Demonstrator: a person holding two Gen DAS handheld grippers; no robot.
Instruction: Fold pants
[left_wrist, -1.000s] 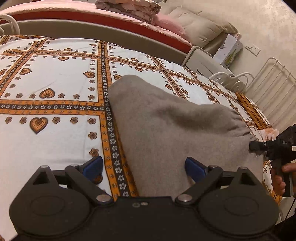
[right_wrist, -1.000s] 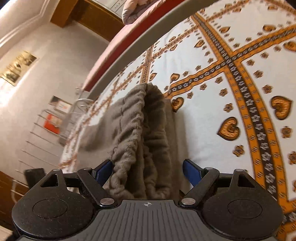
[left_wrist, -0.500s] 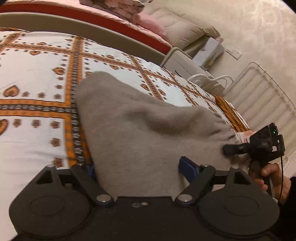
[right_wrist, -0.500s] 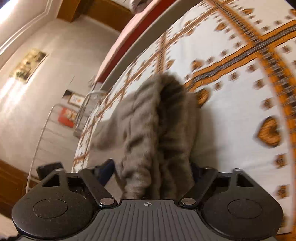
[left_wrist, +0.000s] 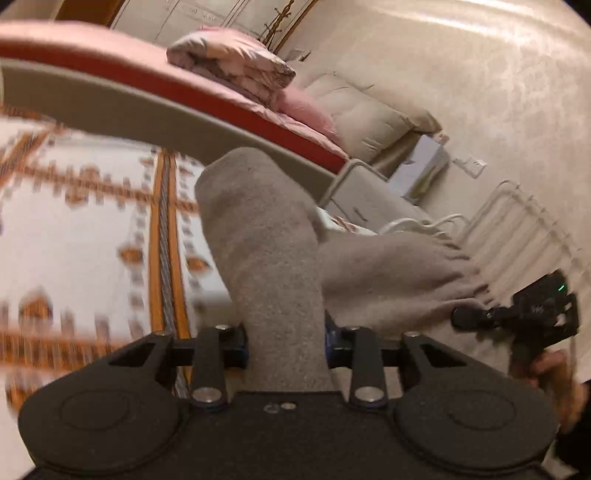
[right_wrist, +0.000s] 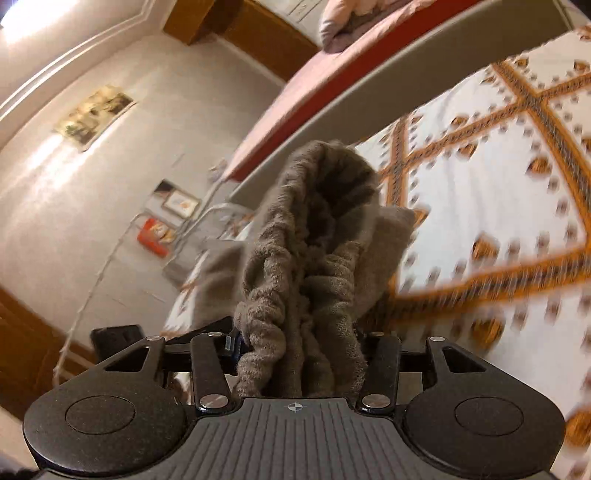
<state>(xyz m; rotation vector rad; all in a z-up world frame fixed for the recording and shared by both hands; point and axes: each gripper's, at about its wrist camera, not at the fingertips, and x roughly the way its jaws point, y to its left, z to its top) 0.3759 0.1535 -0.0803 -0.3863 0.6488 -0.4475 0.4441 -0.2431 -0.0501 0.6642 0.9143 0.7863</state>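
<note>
Left wrist view is showing the grey pants (left_wrist: 273, 266) lifting off the patterned bed (left_wrist: 85, 236), one end stretching away from the camera. Left claw (left_wrist: 286, 341) and right claw (right_wrist: 301, 345) are closing, each pinching bunched fabric.

My left gripper (left_wrist: 286, 341): matte black body, two round raised discs at 7 and 5 o'clock, silver screw heads on angular linkage arms, blue pads barely showing. My right gripper (right_wrist: 301, 345), from its own camera: ribbed dark-grey centre plate with a small crosshair mark, matching discs and screws, a sliver of blue at 9 o'clock. In the left view at 3 o'clock it appears as a black block with a green light, gripped by my hand (left_wrist: 550, 369) beside a dark sleeve.
</note>
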